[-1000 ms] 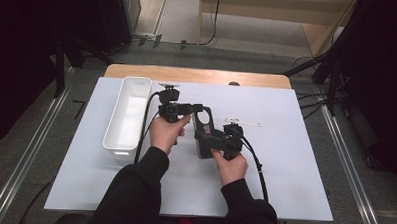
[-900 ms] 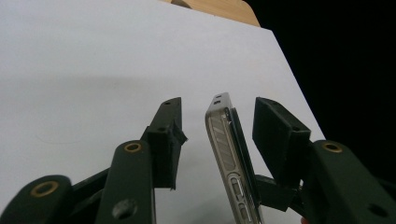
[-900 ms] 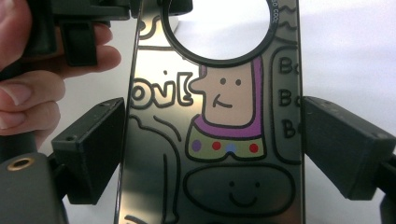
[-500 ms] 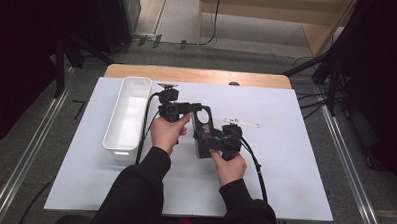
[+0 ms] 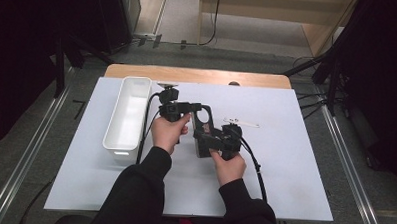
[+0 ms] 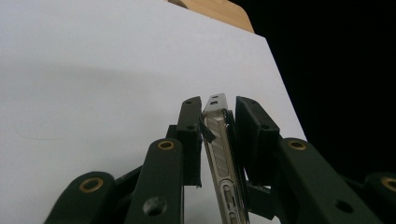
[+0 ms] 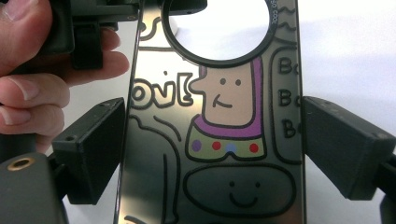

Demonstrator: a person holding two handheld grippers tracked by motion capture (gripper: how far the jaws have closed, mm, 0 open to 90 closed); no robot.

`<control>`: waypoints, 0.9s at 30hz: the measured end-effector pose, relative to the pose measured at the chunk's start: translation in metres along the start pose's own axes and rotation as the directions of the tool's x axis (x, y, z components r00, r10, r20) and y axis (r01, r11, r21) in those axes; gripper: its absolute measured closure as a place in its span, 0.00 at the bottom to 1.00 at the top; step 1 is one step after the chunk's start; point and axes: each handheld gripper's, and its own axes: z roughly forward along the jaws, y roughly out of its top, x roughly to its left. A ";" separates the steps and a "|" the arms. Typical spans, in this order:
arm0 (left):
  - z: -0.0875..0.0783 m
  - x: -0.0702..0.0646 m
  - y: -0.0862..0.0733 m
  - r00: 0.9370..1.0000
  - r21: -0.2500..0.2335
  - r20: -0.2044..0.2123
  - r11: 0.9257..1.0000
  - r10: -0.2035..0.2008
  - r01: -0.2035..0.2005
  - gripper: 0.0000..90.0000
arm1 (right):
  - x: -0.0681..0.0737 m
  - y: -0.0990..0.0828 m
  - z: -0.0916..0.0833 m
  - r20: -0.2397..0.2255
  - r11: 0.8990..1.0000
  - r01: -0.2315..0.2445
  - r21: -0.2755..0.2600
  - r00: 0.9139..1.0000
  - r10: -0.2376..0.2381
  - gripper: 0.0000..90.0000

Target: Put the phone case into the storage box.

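Shiny cartoon phone case (image 7: 219,140), mid-frame: right gripper (image 7: 212,154) squeezes its sides, left gripper (image 6: 215,135) has just been closing onto its edge.

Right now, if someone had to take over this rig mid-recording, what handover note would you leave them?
Left gripper: jaws have just been closing and now pinch the thin edge of the phone case near its ring end.
Right gripper: set across the case's width, pads at both long sides, holding it.
Things: the case is held above the white table between both grippers, printed side toward the right gripper's camera. A white bin stands at the left; a small white item lies beyond the right gripper.
Done: case lifted, gripped by both.
Left: unclear from here; probably a handover or placing the case.
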 end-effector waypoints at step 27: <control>-0.001 0.001 0.001 0.997 0.011 0.071 0.999 -0.031 0.031 0.86 | 0.001 -0.001 0.004 0.023 0.999 0.025 0.021 0.999 -0.026 0.11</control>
